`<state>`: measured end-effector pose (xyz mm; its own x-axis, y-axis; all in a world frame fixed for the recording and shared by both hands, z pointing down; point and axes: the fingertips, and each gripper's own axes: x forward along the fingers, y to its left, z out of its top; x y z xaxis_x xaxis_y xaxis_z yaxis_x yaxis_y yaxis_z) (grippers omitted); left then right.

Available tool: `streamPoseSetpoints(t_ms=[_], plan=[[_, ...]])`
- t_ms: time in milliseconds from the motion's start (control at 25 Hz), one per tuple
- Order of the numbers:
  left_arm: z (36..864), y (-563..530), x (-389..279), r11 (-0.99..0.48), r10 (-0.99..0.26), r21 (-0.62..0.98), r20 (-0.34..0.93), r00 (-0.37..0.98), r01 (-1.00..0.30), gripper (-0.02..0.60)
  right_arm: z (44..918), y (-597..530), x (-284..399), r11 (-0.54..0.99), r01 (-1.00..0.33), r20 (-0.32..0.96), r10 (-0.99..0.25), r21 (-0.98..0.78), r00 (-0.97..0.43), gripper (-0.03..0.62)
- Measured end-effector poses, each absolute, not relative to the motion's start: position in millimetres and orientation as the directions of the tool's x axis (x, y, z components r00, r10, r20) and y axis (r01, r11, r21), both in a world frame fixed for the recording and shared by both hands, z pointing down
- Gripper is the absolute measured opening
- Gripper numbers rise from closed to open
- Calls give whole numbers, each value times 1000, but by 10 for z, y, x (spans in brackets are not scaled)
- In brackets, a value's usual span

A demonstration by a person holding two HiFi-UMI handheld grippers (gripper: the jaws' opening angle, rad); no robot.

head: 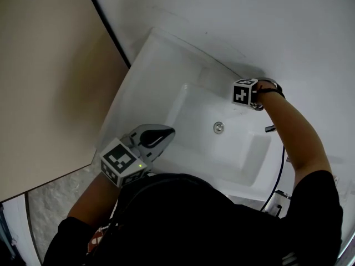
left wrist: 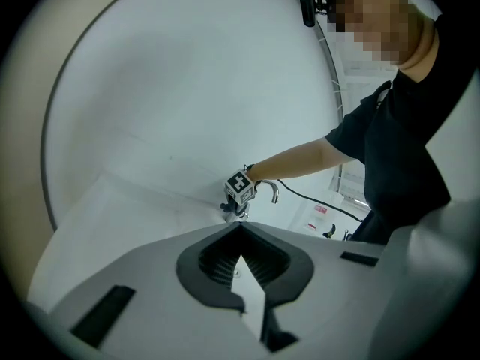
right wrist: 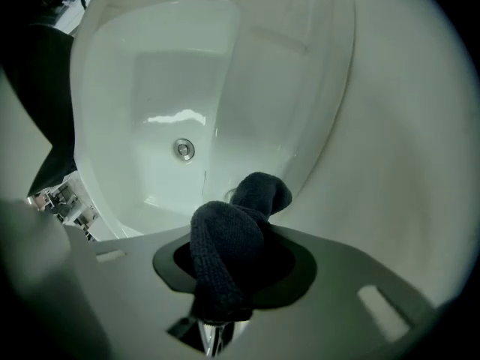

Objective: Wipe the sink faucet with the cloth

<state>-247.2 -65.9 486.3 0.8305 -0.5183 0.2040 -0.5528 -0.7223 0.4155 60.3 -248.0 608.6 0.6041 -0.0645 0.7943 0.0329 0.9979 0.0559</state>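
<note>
The right claw grips the cloth, a soft, light knit wad, at the faucet on the sink's back edge. It should drape round chrome easily, and looks best held mid-wad. The left claw is closed and empty.

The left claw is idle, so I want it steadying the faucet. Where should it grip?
Probably the arched spout, from the basin side: it's a thin tube curving out clear of the right claw.
</note>
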Motion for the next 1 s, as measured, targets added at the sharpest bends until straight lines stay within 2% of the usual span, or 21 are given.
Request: streamPoseSetpoints(t_ms=[80, 160, 240, 320, 400, 480, 560, 640, 720, 800, 880, 960, 1000], plan=[[4913, -728, -2527, -720, -547, 404, 171, 819, -565, -9, 6161, -2607, 583, 996, 42, 772, -92, 84, 629, 118], [5017, -704, -2490, -682, -588, 444, 140, 797, -581, -9, 6261, -2735, 634, 991, 109, 733, -133, 80, 667, 118], [5161, -595, -2551, -651, -589, 484, 164, 791, -585, -9, 6559, -2677, 626, 987, 150, 723, -144, 57, 675, 118], [5256, -629, -2601, -642, -579, 497, 184, 794, -584, -9, 6794, -2621, 519, 991, 117, 761, -125, 64, 637, 117], [5258, -756, -2608, -640, -583, 497, 183, 791, -586, -9, 6701, -2574, 112, 993, -33, 884, -88, 116, 459, 115], [5153, -876, -2564, -643, -588, 496, 168, 792, -583, -9, 6269, -2334, -578, 965, -255, 997, -35, 52, 71, 115], [4970, -960, -2438, -670, -577, 481, 142, 805, -565, -9, 5638, -1951, -1143, 898, -399, 928, 25, -184, -373, 115], [4720, -1029, -2261, -717, -562, 447, 83, 823, -535, -9, 5033, -1659, -1364, 807, -430, 745, 19, -405, -666, 115], [4494, -1112, -2087, -763, -547, 391, 33, 836, -515, -9, 4718, -1435, -1343, 725, -413, 589, -12, -551, -808, 115], [4355, -1203, -1868, -795, -531, 318, 50, 846, -517, -9, 4670, -1241, -1236, 659, -390, 495, -30, -644, -869, 115], [4268, -1220, -1544, -842, -489, 204, 98, 867, -499, -11, 4728, -1108, -1092, 607, -379, 450, -40, -698, -892, 115], [4222, -1103, -1146, -911, -391, 81, 139, 910, -404, -1, 4757, -1007, -942, 574, -368, 420, -47, -731, -907, 115], [4226, -1024, -954, -939, -333, 37, 162, 929, -343, 43, 4751, -967, -863, 563, -361, 405, -50, -743, -913, 117]])
